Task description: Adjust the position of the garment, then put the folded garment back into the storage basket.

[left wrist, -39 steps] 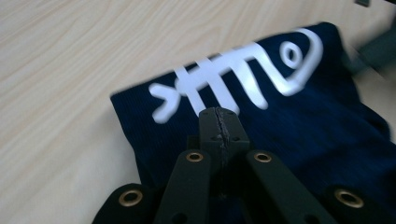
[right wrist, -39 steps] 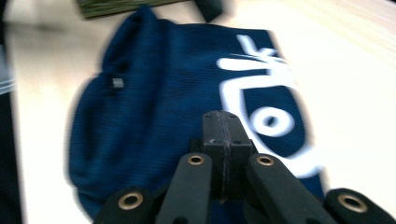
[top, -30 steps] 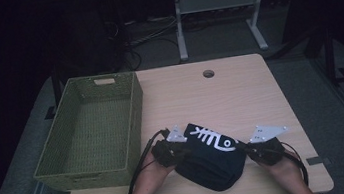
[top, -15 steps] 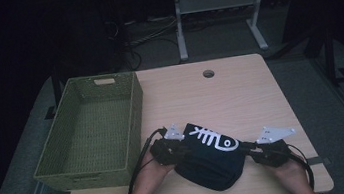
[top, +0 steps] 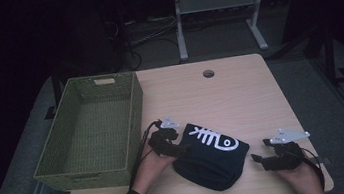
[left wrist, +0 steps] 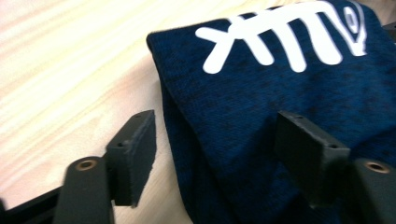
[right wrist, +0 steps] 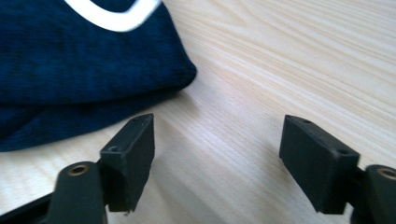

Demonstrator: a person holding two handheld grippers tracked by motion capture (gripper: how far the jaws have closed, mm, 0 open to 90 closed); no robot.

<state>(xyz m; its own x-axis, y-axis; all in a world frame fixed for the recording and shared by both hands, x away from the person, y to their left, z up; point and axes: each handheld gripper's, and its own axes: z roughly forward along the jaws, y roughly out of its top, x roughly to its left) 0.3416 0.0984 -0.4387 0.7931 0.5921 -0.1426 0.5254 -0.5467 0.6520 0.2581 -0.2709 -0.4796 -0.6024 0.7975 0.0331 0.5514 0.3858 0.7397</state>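
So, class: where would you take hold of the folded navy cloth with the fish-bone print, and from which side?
Probably the folded navy cloth by its thick left edge, from the basket side. The open left gripper already straddles that raised fold. The right gripper stands open over bare table.

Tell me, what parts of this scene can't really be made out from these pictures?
- Folded dark blue cloth: its underside and inner layers are hidden by its own folds; the left gripper view cuts off its white fish-bone print at the top edge.
- Green basket: in the high view, its near wall hides part of the floor inside.
- Room beyond the table: too dark in the high view to identify.
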